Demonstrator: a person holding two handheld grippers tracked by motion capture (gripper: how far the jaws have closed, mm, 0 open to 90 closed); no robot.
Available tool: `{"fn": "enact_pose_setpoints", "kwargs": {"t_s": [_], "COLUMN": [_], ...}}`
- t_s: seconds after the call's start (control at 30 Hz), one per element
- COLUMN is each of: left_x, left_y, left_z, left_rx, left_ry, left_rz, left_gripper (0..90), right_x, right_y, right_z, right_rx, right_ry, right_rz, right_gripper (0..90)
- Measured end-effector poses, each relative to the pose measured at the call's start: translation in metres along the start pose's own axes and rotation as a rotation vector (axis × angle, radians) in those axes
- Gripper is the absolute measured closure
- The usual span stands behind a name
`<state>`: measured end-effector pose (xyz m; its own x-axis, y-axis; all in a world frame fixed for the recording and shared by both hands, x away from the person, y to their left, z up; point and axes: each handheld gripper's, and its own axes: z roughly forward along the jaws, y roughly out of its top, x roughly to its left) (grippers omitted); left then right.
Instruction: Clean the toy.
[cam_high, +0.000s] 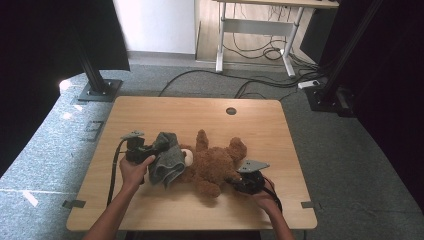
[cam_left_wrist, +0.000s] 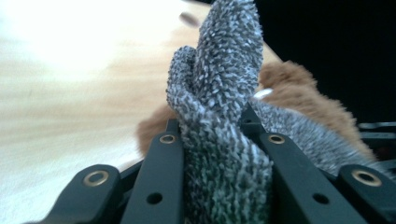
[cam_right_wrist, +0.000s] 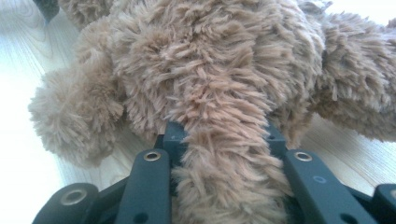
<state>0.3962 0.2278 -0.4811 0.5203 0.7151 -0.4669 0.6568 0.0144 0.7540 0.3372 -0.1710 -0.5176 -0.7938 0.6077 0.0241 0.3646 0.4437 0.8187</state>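
Brown teddy bear lying flat, mid-table, head end toward left. Left gripper just left of bear's head, clamped on bunched grey towel – cloth draped over the head, likely for wiping or covering it. Right gripper at bear's lower right, jaws pinching a furry limb – probably pinning the toy so it stays put. Round grommet hole beyond bear, far edge.
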Motion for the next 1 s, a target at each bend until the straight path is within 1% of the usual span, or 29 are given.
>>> {"fn": "enact_pose_setpoints", "kwargs": {"t_s": [0.07,0.13,0.17,0.23,0.3,0.33,0.4,0.43,0.5,0.53,0.63,0.67,0.77,0.9,0.93,1.0], "left_x": [0.005,0.01,0.011,0.012,0.015,0.019,0.025,0.027,0.029,0.03,0.031,0.031,0.03,0.032,0.033,0.033], "left_y": [-0.005,-0.009,-0.01,-0.012,-0.014,-0.016,-0.02,-0.023,-0.028,-0.031,-0.038,-0.042,-0.047,-0.045,-0.044,-0.045], "left_z": [0.005,0.006,0.006,0.004,0.002,0.001,0.0,0.001,0.001,0.001,0.0,-0.001,-0.003,-0.007,-0.007,-0.006], "left_rx": [0.026,0.041,0.048,0.078,0.096,0.113,0.128,0.146,0.176,0.184,0.22,0.237,0.246,0.215,0.211,0.215], "left_ry": [0.003,-0.004,0.003,0.033,0.06,0.079,0.072,0.076,0.091,0.087,0.096,0.088,0.074,0.054,0.055,0.065], "left_rz": [-0.011,-0.033,-0.033,-0.012,-0.008,-0.009,-0.03,-0.03,-0.026,-0.027,-0.008,0.0,0.004,-0.02,-0.024,-0.014], "left_gripper": [77.6,77.5,77.5,77.6,77.6,77.6,77.6,77.5,77.5,77.5,77.5,77.5,77.5,77.5,77.5,77.5], "right_x": [0.0,0.0,0.001,0.001,0.001,0.001,0.001,0.001,0.001,0.001,0.001,0.0,0.001,0.0,0.0,0.0], "right_y": [0.0,0.0,0.0,0.0,0.0,-0.001,-0.001,-0.001,-0.002,-0.002,-0.002,-0.002,-0.003,-0.003,-0.003,-0.003], "right_z": [0.0,0.0,0.001,0.001,0.001,0.001,0.001,0.001,0.001,0.001,0.001,0.001,0.001,0.002,0.002,0.002], "right_rx": [-0.002,-0.003,-0.002,-0.003,-0.002,-0.002,-0.004,-0.004,-0.005,-0.005,-0.005,-0.006,-0.005,-0.007,-0.008,-0.008], "right_ry": [0.001,0.003,0.003,0.006,0.006,0.006,0.007,0.007,0.007,0.008,0.006,0.007,0.004,0.004,0.005,0.005], "right_rz": [0.0,0.001,0.002,0.003,0.005,0.005,0.006,0.005,0.009,0.012,0.017,0.019,0.023,0.026,0.027,0.029], "right_gripper": [65.7,65.6,65.6,65.6,65.6,65.6,65.7,65.6,65.7,65.6,65.7,65.7,65.7,65.7,65.7,65.7]}}
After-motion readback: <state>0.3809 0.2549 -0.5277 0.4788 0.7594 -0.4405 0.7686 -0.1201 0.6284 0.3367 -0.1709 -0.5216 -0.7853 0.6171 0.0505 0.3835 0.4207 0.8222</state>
